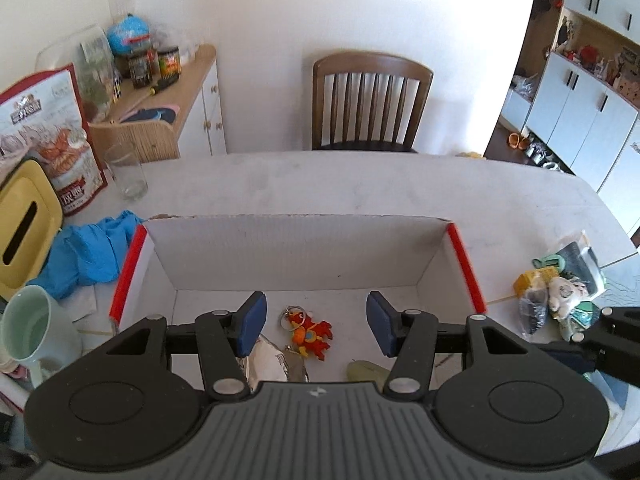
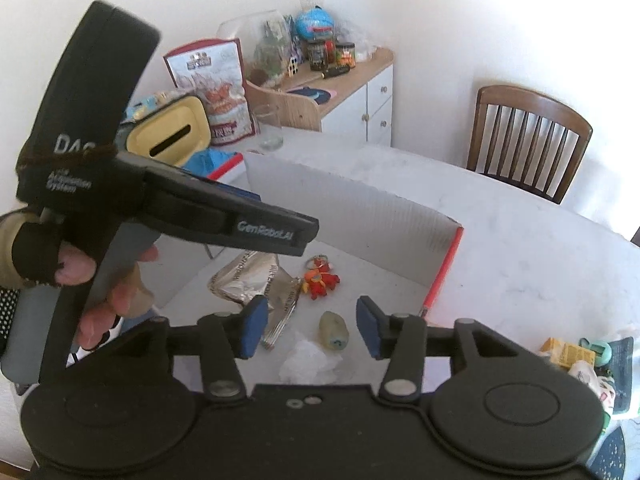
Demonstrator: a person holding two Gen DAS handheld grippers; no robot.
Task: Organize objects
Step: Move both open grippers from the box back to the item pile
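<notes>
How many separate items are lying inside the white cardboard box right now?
4. A red keychain toy mid-floor, a silver foil packet left of it, a pale green tube nearer the camera, and crumpled clear wrap beside that. The grippers may hide more.

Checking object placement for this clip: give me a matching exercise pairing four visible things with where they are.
Things:
1. red-orange figure keychain
2. clear drinking glass
3. brown wooden slat-back chair
4. crumpled blue cloth

Places:
A. behind the table's far edge
B. inside the white cardboard box
C. on the table against the box's left wall
D. standing beside the printed snack bag

Pairs: 1-B, 2-D, 3-A, 4-C
</notes>
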